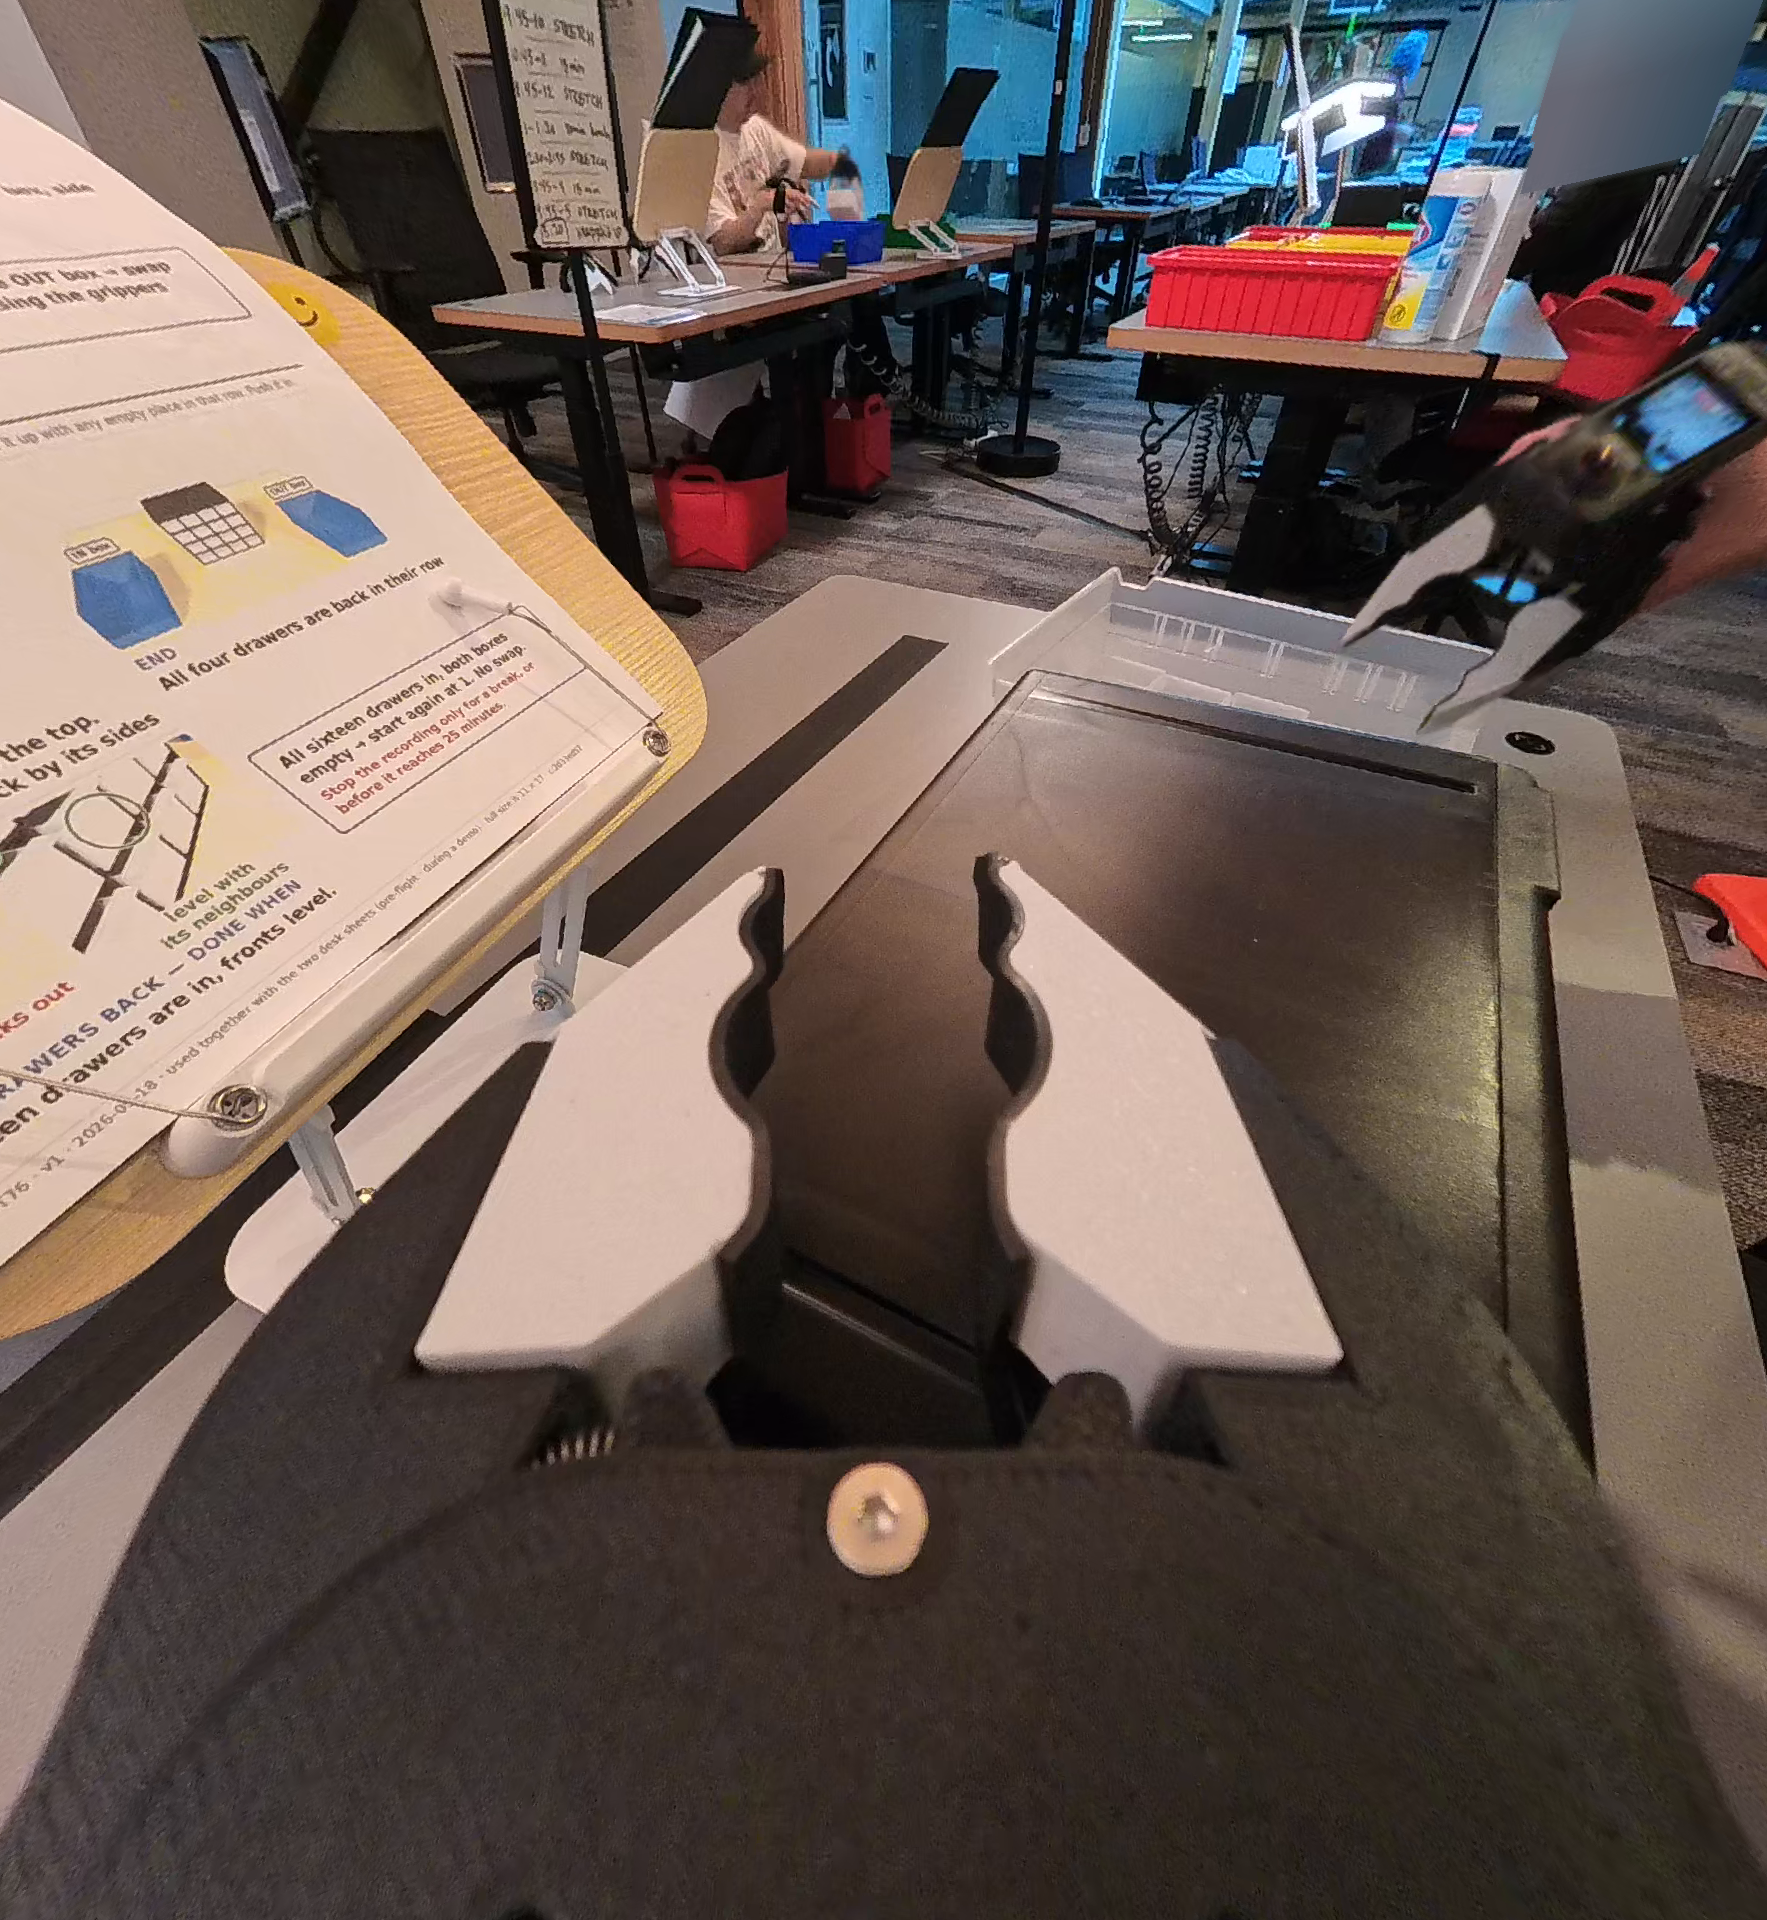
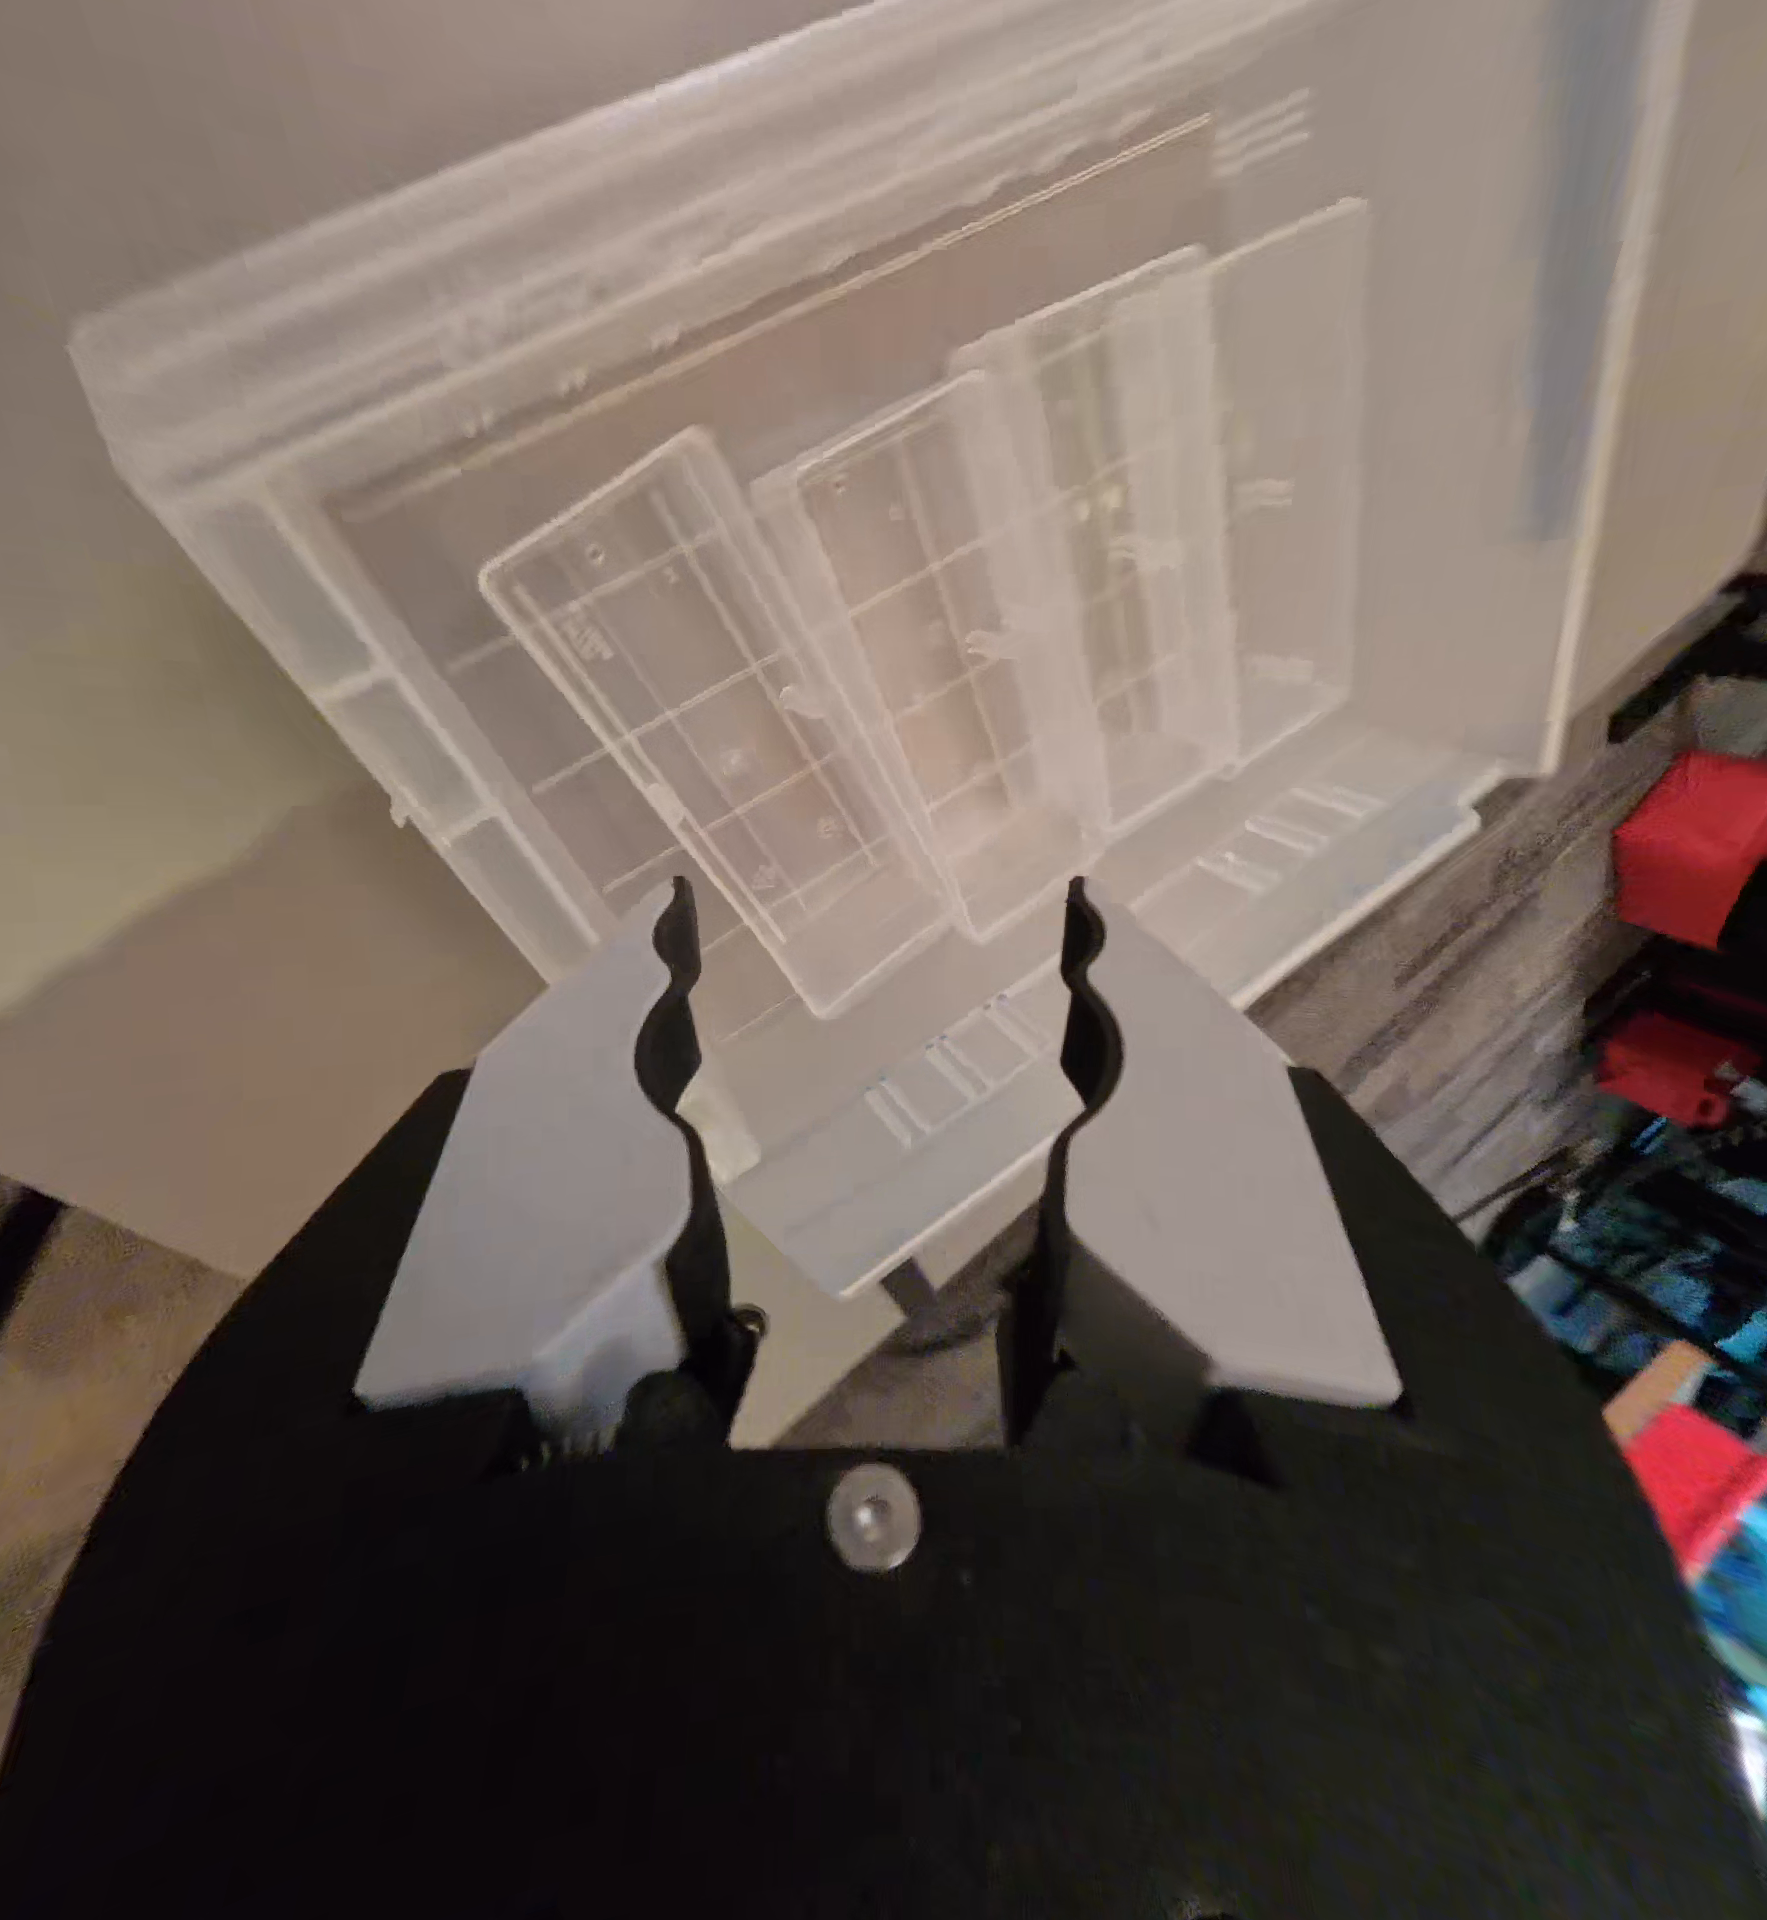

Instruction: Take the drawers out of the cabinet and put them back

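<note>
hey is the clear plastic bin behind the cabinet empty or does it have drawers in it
Not empty. The right wrist view looks down into the clear bin, and several clear drawers lie overlapping on its floor.

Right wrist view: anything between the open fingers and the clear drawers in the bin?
Nothing. The right gripper is open; only the bin rim lies before the drawers.

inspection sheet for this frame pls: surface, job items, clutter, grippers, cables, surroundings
Surface: grey tabletop carrying a flat black cabinet top.
Job's things: clear plastic bin holding several small clear drawers, loosely overlapped.
Clutter: instruction sheet on a wooden stand.
Grippers: left gripper open, empty, over the cabinet; right gripper open, empty, above the bin.
Cables: coiled cables under a far desk.
Surroundings: desks, red crates, red floor bins, a seated person.
</note>
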`<state>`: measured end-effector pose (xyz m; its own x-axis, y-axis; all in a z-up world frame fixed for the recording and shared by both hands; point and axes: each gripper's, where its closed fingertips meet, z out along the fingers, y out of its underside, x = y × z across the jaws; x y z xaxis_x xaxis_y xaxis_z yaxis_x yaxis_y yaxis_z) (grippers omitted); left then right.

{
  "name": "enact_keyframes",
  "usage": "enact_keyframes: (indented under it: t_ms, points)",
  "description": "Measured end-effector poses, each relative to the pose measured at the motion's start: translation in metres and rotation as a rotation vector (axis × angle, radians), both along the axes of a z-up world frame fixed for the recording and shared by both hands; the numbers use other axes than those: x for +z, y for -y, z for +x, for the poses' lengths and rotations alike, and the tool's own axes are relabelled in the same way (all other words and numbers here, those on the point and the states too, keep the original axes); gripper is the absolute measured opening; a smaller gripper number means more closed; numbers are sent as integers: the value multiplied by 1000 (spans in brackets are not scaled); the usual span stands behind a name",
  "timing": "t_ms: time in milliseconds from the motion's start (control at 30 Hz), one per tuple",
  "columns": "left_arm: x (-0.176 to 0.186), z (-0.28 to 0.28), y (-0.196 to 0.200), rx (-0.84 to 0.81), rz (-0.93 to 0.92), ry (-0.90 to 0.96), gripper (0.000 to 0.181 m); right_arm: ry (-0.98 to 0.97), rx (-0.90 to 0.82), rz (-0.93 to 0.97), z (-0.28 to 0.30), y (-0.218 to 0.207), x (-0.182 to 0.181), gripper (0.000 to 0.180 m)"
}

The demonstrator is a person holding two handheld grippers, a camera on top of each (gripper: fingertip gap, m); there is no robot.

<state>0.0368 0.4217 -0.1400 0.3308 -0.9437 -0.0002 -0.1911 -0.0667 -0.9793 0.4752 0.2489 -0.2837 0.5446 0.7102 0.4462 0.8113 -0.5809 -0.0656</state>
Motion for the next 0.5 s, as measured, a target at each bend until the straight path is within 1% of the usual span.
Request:
enact_keyframes:
  t_ms: [100,167,233,300,400,433,500]
  points:
    - [0,0,-1,3,-7,-5,37,-103,-124,140,6,-2,25,70]
    - [-2,0,-2,15,-13,-20,37,-142,-245,216,26,-1,38,66]
    - [-3,-1,-3,33,-19,-46,43,-215,-360,272,50,-1,44,67]
    - [-5,-5,-4,50,-28,-73,55,-315,-458,294,73,0,40,66]
    - [0,-26,-5,139,-8,-100,72,-344,-594,289,110,9,20,67]
    - [5,-39,-5,179,-6,-93,76,-362,-622,283,117,12,13,67]
    - [10,-74,-6,279,9,-112,77,-437,-661,263,119,15,0,59]
